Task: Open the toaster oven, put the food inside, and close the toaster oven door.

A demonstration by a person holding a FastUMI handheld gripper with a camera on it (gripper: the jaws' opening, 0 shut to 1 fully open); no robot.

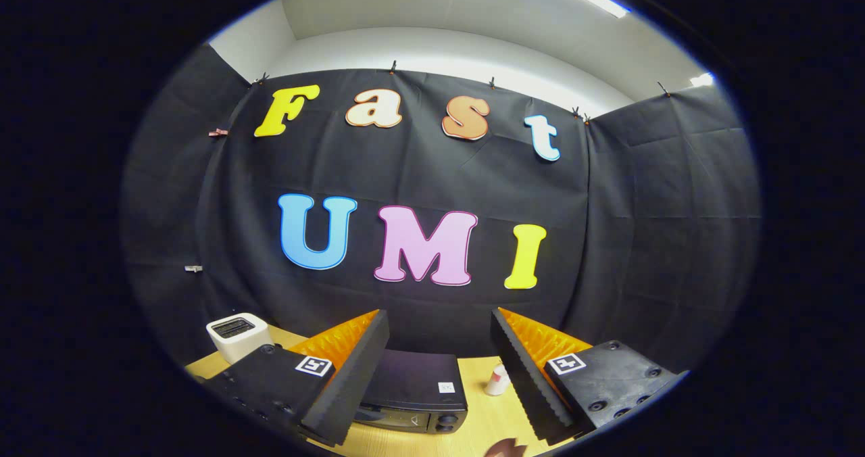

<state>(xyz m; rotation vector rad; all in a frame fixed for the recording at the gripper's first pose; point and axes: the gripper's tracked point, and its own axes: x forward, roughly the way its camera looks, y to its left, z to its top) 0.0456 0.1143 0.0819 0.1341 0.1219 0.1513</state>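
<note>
Black cloth hangs behind a pale wood table (pixel 426 440). Gripper (pixel 439 349) is spread wide w/ nothing held; its fingers (pixel 351 376) have ribbed, sawtooth faces. Toaster oven (pixel 415 393), a black boxy thing w/ smooth top, small white sticker (can't read) & knobs at front right, sits between & just ahead of them. White slotted toaster (pixel 238 335) stands beyond left finger. Small white cup (pixel 498 380) is beside right finger.

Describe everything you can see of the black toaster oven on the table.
The toaster oven is a dark, boxy appliance with a flat top bearing a small pale sticker, and round knobs at its front right. Its door looks shut. It stands upright on the wooden table, ahead of the open gripper and between its fingers, touched by neither.
</note>
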